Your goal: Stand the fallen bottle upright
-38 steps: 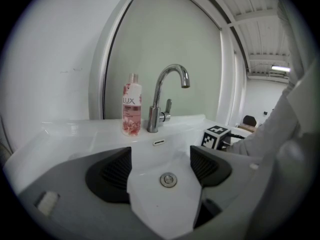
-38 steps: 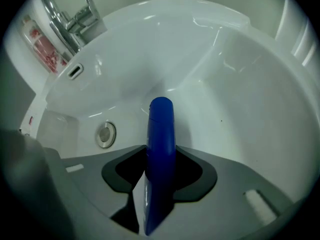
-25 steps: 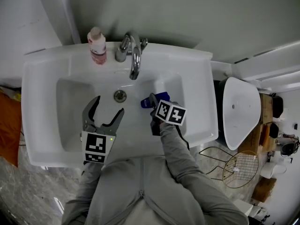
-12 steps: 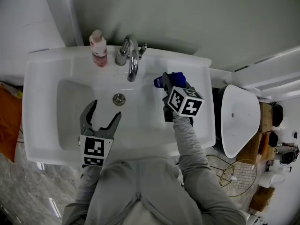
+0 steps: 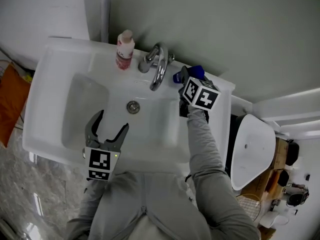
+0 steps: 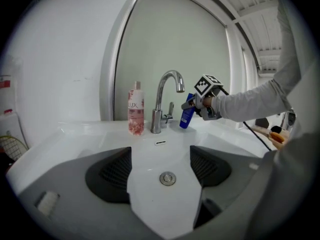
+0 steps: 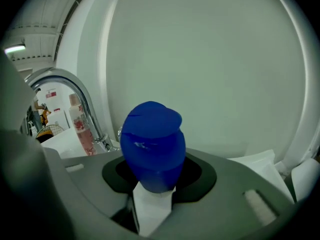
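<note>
- Left gripper [image 5: 111,123]: jaws wide apart and holding nothing, over the near side of the white ceramic basin [image 5: 55,94], well away from the task's bottle.
- Pink-labelled clear plastic bottle [image 5: 124,51]: upright on the rear ledge, left of the curved chrome tap [image 5: 157,69].
- Blue plastic bottle [image 6: 187,111]: clamped in the right gripper [image 5: 187,81], the nearer tool. Its long axis is close to vertical, just right of the tap above the ledge; whether it touches is unclear. Setting down looks next.
- Count: two bottles, one tap, one basin, two grippers.
</note>
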### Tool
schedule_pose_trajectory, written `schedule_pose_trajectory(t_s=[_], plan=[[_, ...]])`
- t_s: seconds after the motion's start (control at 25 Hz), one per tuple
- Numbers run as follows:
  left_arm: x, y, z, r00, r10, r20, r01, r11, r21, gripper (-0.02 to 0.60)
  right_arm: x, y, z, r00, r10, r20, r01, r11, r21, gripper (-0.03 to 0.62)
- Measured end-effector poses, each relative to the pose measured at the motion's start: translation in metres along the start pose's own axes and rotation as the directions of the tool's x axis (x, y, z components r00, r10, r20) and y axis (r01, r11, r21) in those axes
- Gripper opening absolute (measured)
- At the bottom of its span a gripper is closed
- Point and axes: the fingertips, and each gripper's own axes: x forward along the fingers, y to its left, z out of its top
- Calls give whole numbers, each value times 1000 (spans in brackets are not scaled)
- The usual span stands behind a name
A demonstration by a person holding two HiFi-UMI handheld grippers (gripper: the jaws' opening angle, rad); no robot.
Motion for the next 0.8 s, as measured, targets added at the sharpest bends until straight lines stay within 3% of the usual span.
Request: schedule_pose_trajectory(t_s=[0.32,0.72,0.8], plan=[[-6,8,-8,998,56,-13,-57,998,-27,394,25,12,0,999,21,-46,-22,999,-35,147],[-4,6,-6,998,68,-6,-68,997,-31,393,33,18,-2,999,19,-35,-23,994,-108,153],[-5,4,-4,998,68,-4,-69,997,-25,394,34,18,-5,999,25,-41,-30,994,-102,182]])
